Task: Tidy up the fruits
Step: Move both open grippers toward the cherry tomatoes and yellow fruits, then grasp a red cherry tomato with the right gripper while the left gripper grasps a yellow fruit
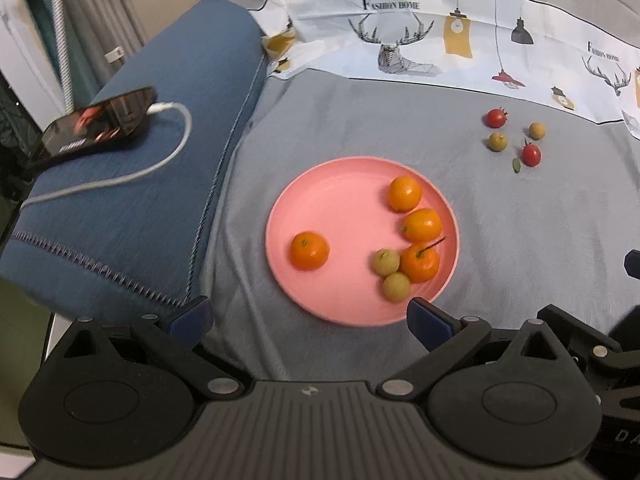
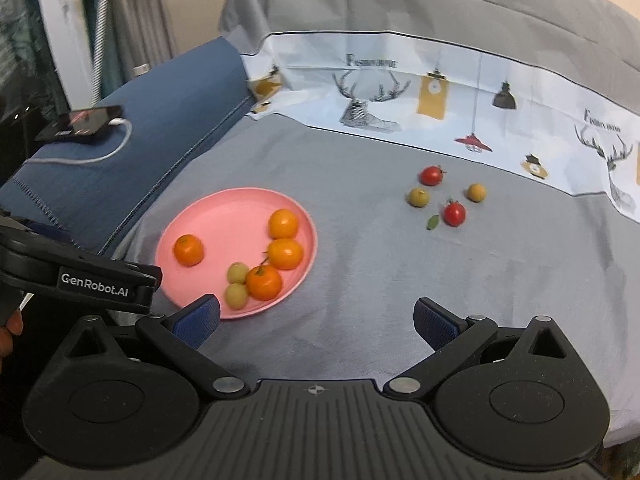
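Pink plate (image 1: 320,208) sits on grey cloth (image 1: 520,240) spread over what looks like a bed or sofa; I cannot tell which. On the plate: four small oranges and two pale green-yellow fruits. One orange (image 1: 309,250) lies alone at the plate's left side; the other three run along the right rim, the nearest one (image 1: 419,263) carrying a thin dark stem and touching both green-yellow fruits (image 1: 386,262). Well apart from the plate, farther back and right on the cloth, a loose cluster: two red cherry tomatoes (image 2: 431,175) (image 2: 454,213), two more yellow-green fruits (image 2: 418,197) (image 2: 476,192) and a small green leaf (image 2: 432,222). Left hand-held gripper (image 1: 308,318) hangs over the plate's near edge, jaws spread wide, nothing between them. Right hand-held gripper (image 2: 316,318) hovers over bare cloth just right of the plate, jaws likewise spread and holding nothing. A printed cloth (image 1: 460,40) with deer heads and lamps lies along the back. To the left, a blue cushion (image 1: 140,180) carries a phone (image 1: 100,120) plugged into a white cable (image 1: 120,176).
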